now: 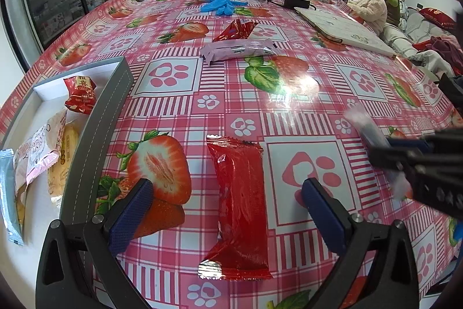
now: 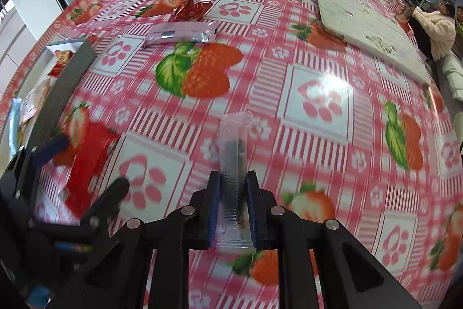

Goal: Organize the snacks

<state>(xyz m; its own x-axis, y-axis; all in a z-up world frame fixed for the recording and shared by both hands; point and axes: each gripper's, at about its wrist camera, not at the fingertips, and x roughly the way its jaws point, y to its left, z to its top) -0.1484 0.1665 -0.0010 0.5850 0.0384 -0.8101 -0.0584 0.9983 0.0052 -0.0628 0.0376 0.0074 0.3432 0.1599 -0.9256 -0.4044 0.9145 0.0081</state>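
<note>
Glossy plastic tablecloth (image 1: 289, 112), pink check with strawberry and paw prints, as landmark. Long red foil snack packet (image 1: 240, 210), crinkled, crimped ends, flat on the cloth between the wide-apart blue-padded fingers of the left gripper (image 1: 228, 210); not touched. Right gripper (image 2: 233, 210) clamped narrow on a slim clear plastic sachet (image 2: 234, 152) with dark contents, sachet sticking out past the pads above the cloth. Grey stitched-edge box (image 1: 95, 135), white inside, at the cloth's left side, holding a small red wrapper (image 1: 79, 94), pink and yellow packets. Further along the cloth: lilac flat pack (image 1: 238, 48), crumpled red wrapper (image 1: 235, 29), blue gloves (image 1: 220, 0), white board (image 1: 344, 29).
</note>
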